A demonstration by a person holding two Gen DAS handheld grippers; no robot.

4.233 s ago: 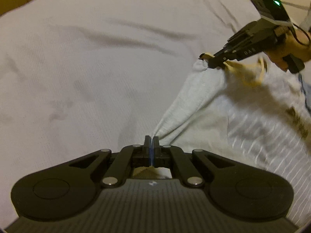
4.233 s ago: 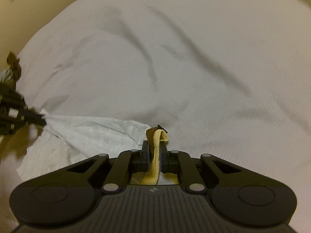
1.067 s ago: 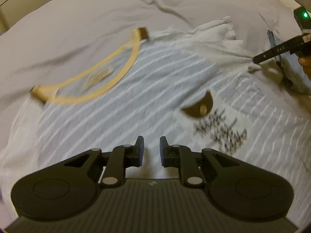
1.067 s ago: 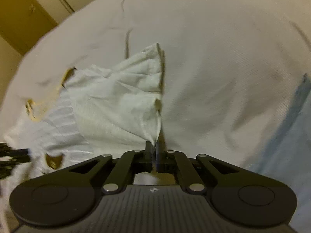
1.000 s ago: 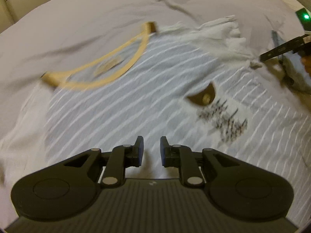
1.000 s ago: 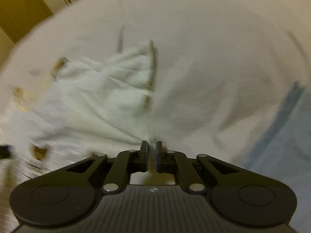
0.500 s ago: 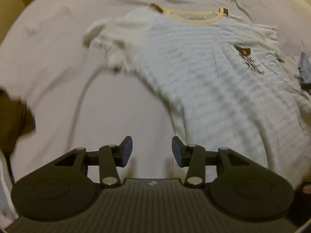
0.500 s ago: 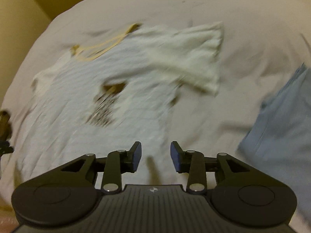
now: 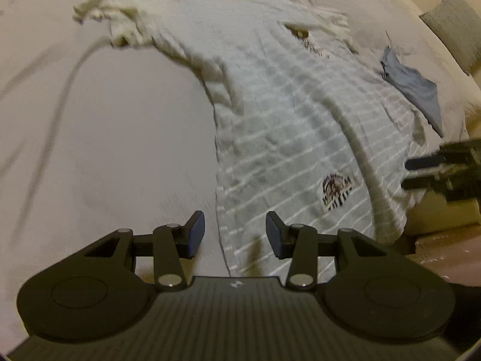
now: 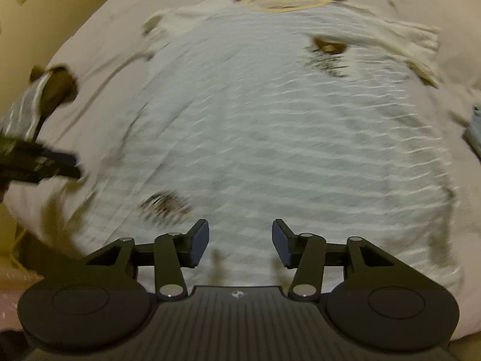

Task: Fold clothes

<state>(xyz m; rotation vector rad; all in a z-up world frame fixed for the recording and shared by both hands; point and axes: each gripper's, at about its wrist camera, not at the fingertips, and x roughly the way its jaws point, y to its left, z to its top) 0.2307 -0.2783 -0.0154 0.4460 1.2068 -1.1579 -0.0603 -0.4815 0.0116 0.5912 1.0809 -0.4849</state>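
Across the bed (image 9: 105, 138) the striped shirt (image 9: 285, 114) lies spread flat; left gripper (image 9: 235, 234) and right gripper (image 10: 240, 242) hover released at its near hem, where a one-layer pinch risks a skewed fold.

Pale bedsheet (image 9: 105, 138) creased; grey pillow (image 9: 457, 27) at far right corner.

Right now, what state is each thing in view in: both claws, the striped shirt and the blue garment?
Left claw: open, empty, over the shirt's hem edge.
Right claw: open, empty, above the shirt's hem.
Grey T-shirt with white stripes and yellow collar: spread front up, unfolded, sleeves rumpled.
Blue folded garment: lying beside the shirt.
White bed sheet: creased.
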